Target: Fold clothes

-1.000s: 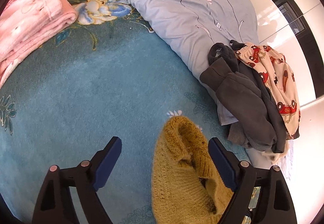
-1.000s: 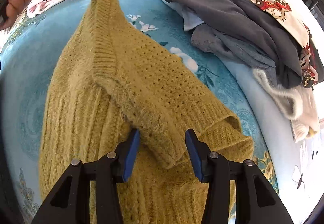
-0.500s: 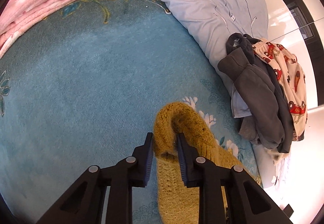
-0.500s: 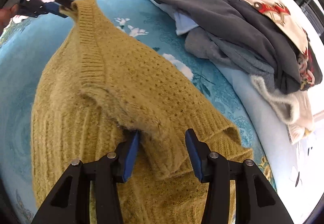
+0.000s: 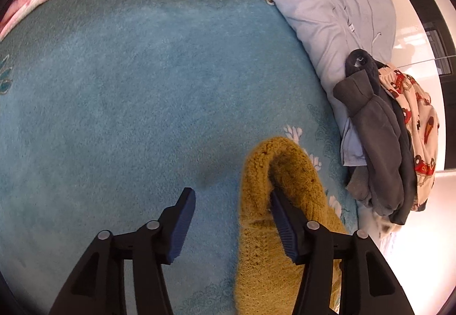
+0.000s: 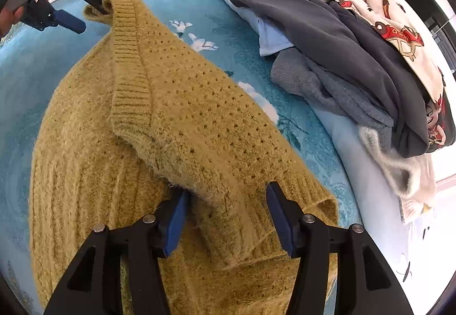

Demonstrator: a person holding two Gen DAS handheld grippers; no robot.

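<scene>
Sweater (image 6: 176, 126) — mustard, fuzzy open knit with ribbed hems — lies on the blue bedspread (image 5: 114, 87), one side flap folded over the body. The fold looks mid-way. Left gripper (image 5: 230, 218) is spread, its right finger tucked in the top cuff; right gripper (image 6: 225, 218) gapes around the flap's lower edge. Next, both should pinch and carry across.

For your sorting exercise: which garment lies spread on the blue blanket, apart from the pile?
The mustard knit sweater; the dark grey sweatshirt and cartoon-print garment sit heaped together.

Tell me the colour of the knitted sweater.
Mustard yellow sweater, clearest in the right wrist view.
</scene>
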